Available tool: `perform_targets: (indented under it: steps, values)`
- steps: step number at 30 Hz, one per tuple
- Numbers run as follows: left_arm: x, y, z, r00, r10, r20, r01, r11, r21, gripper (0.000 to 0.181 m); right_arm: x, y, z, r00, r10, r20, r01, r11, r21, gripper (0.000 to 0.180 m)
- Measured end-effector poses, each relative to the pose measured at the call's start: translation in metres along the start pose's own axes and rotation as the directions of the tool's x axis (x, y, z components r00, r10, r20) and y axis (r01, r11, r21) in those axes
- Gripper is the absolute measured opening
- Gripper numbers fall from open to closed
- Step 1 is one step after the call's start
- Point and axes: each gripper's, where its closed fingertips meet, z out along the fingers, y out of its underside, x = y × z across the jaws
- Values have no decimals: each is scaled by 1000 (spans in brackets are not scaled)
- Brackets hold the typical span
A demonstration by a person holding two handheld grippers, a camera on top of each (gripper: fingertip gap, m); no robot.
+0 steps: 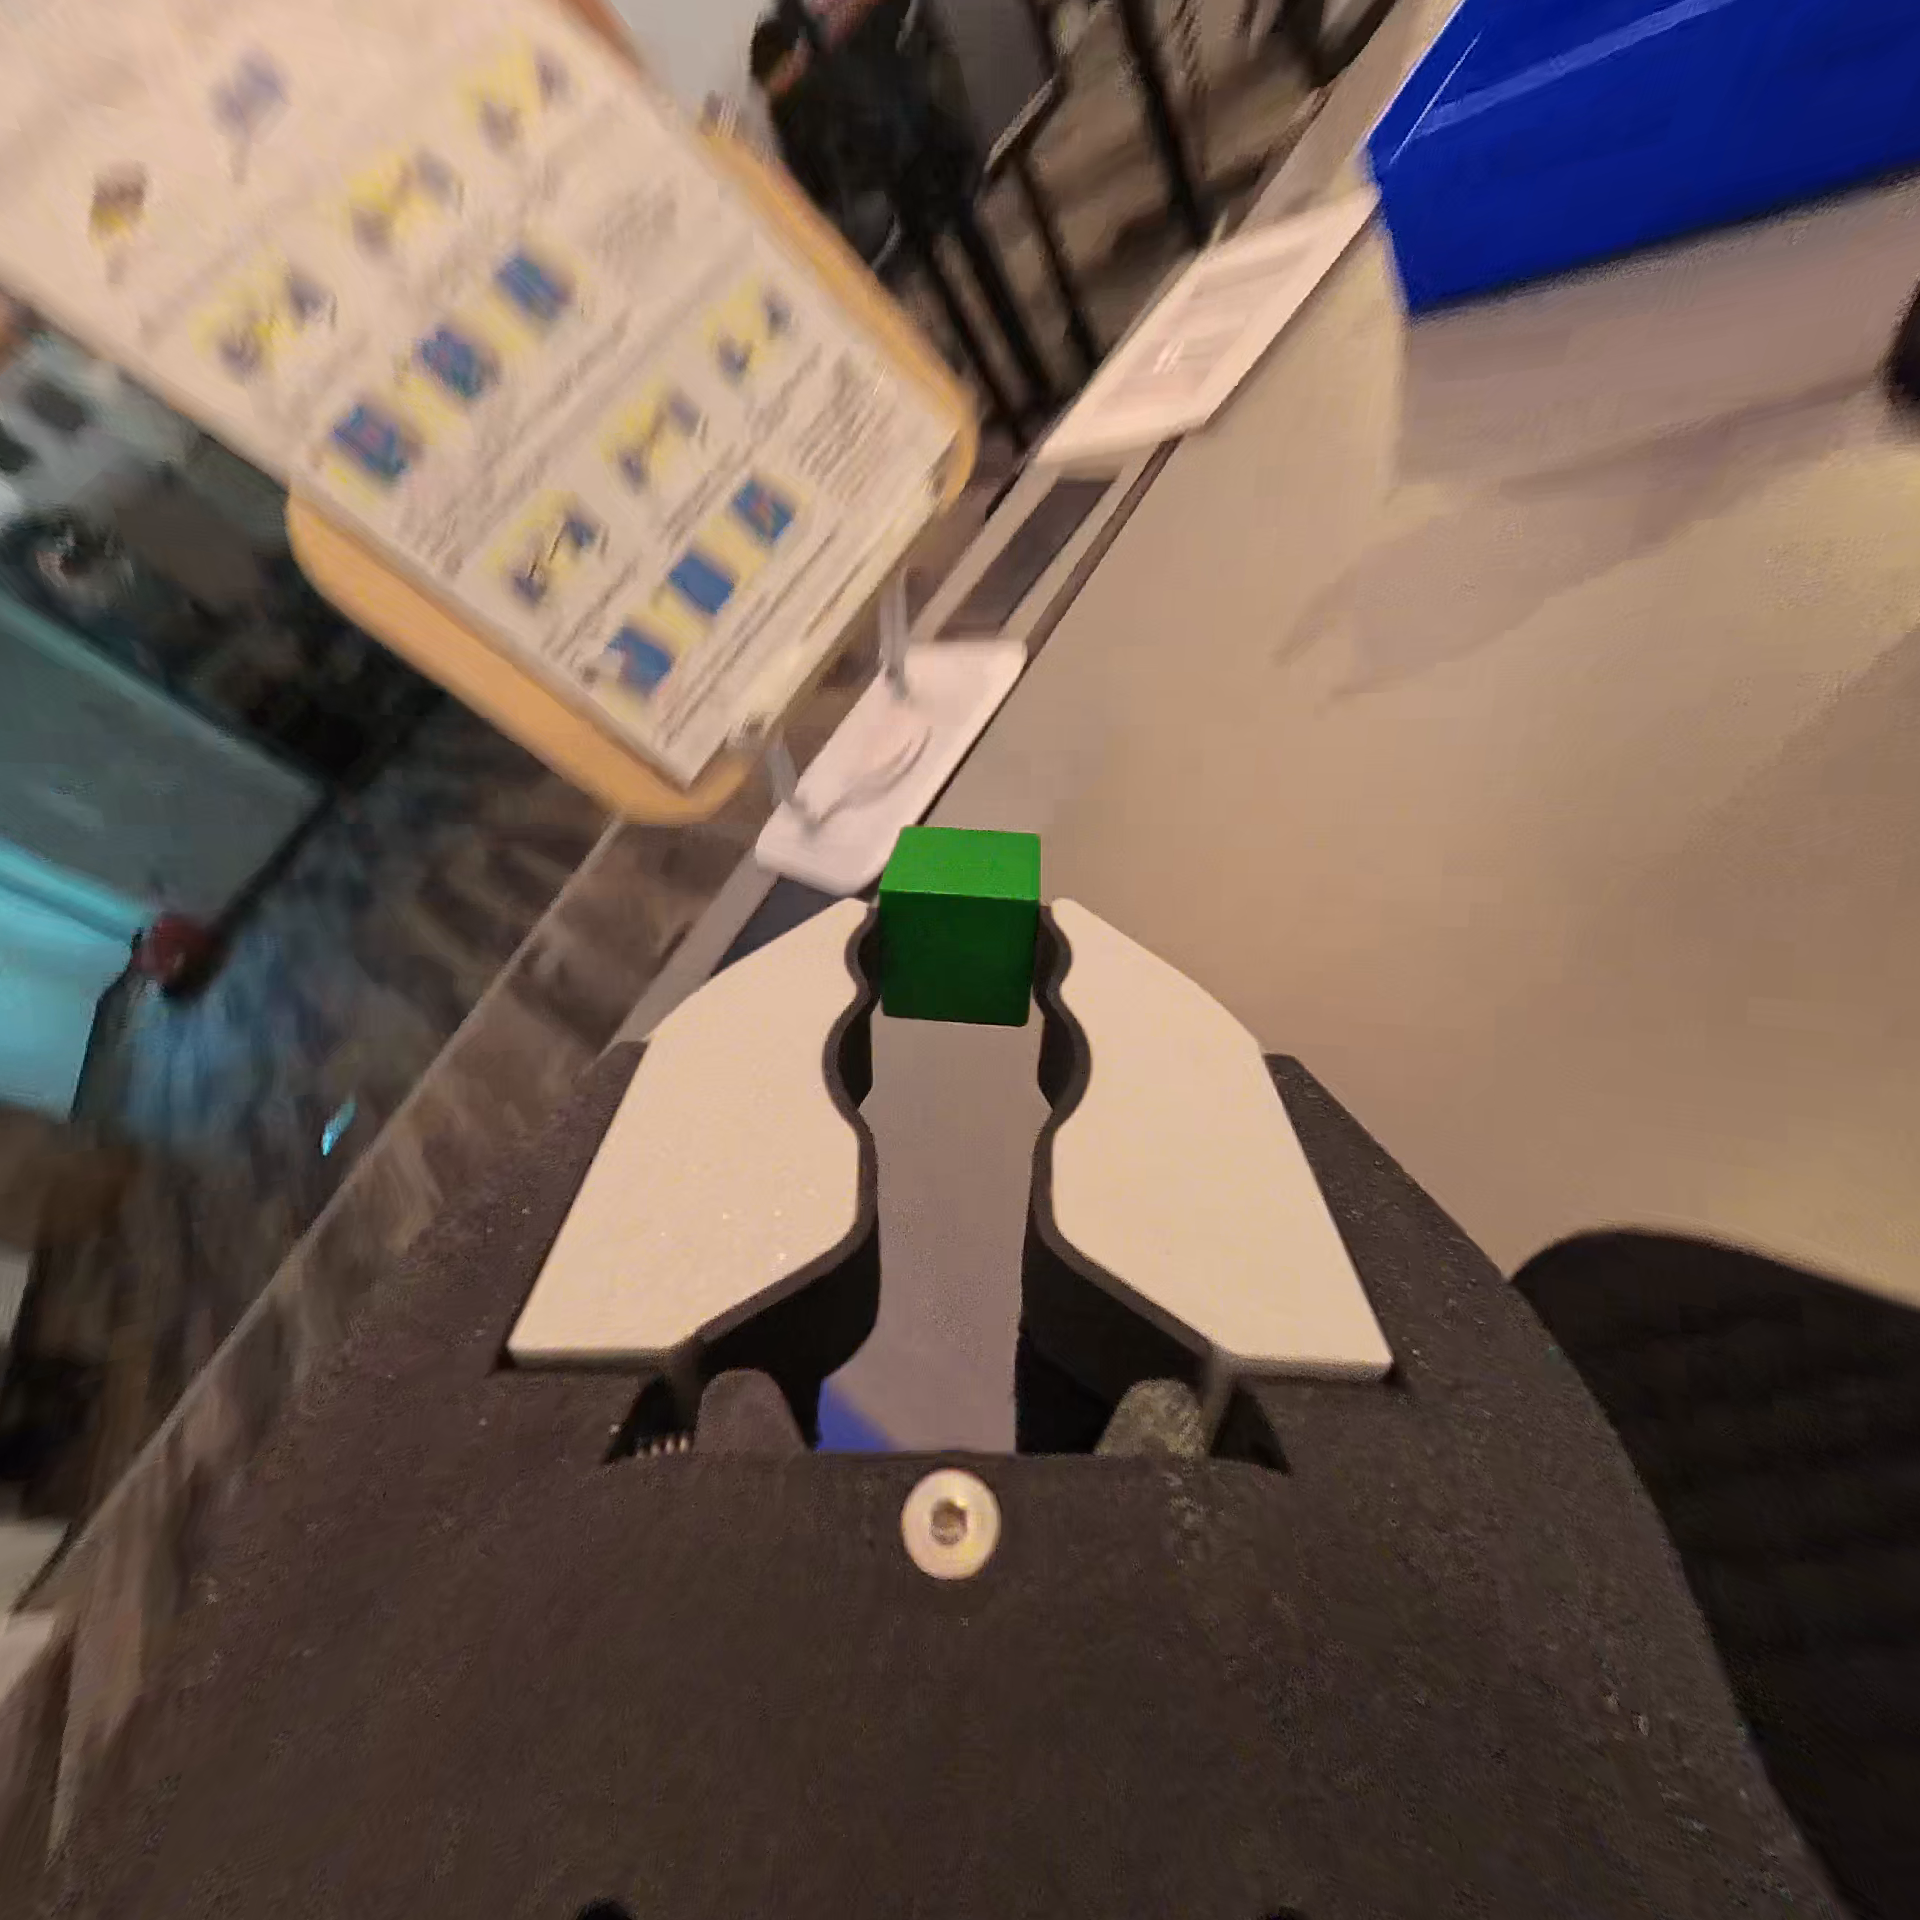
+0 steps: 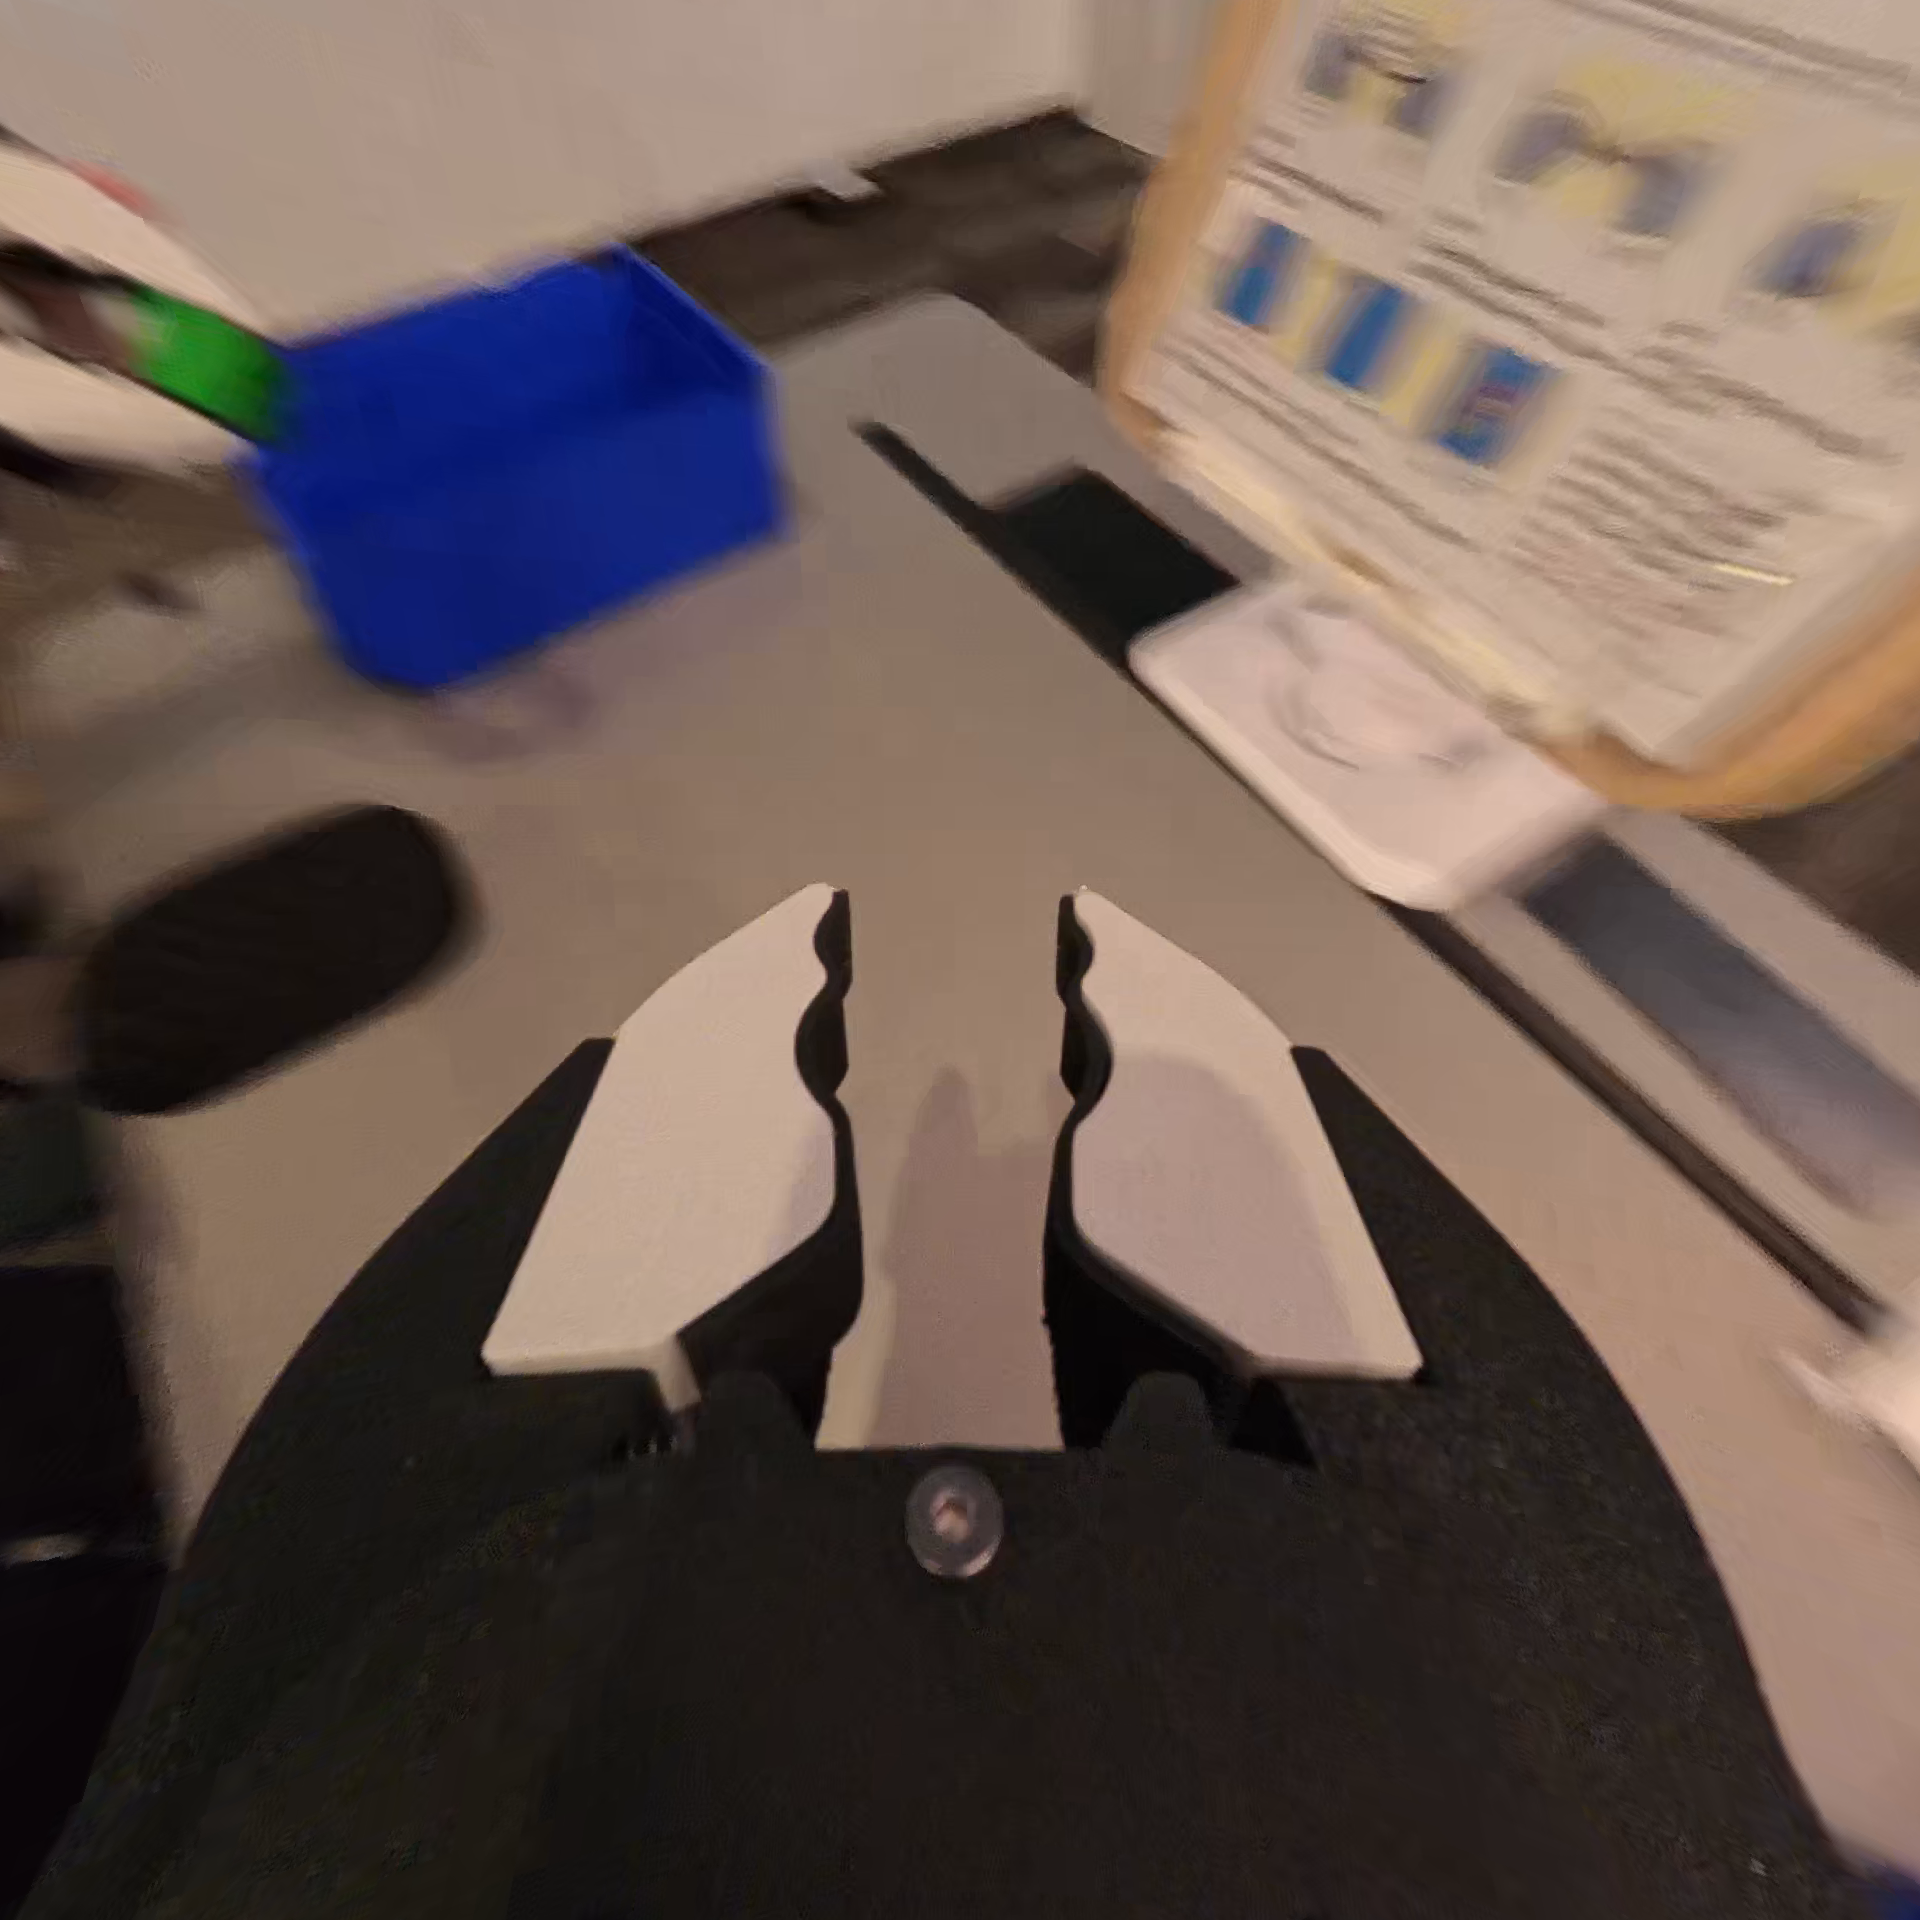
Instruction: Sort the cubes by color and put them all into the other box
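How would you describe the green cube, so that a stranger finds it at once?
Start at the grey table, then find the left hand-held gripper above it. The green cube sits clamped between its pale fingertips. It is the only cube in view.

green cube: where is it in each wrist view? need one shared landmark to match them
Left wrist view: green cube at centre, clamped between the left gripper fingertips.
Right wrist view: a blurred green smear at the left edge, beside the blue box, is probably the cube, held in the far gripper.
Shared landmark: the blue box, upper right in the left wrist view.
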Motion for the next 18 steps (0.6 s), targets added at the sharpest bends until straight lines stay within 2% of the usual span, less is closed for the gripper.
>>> perform_targets:
  steps: [3,7,11,15,16,18]
  values:
    - [31,-41,23,998,29,-48,-21,989,145,28,-73,-20,36,954,55,294,-75,996,54,45]
    - [58,-74,49,994,65,-87,-40,964,262,27,-134,-24,56,820,161,549,-199,980,10,67]
    - [75,-87,67,987,82,-137,-37,953,300,28,-151,-35,59,689,259,677,-362,932,12,66]
    - [86,-90,80,983,105,-151,-55,952,302,28,-153,-26,72,674,296,677,-364,930,-45,65]
    - [90,-91,82,980,108,-164,-53,950,307,28,-158,-25,72,645,300,703,-363,930,-63,60]
    - [95,-93,84,977,105,-184,-41,947,319,27,-165,-25,70,586,306,750,-368,925,-90,35]
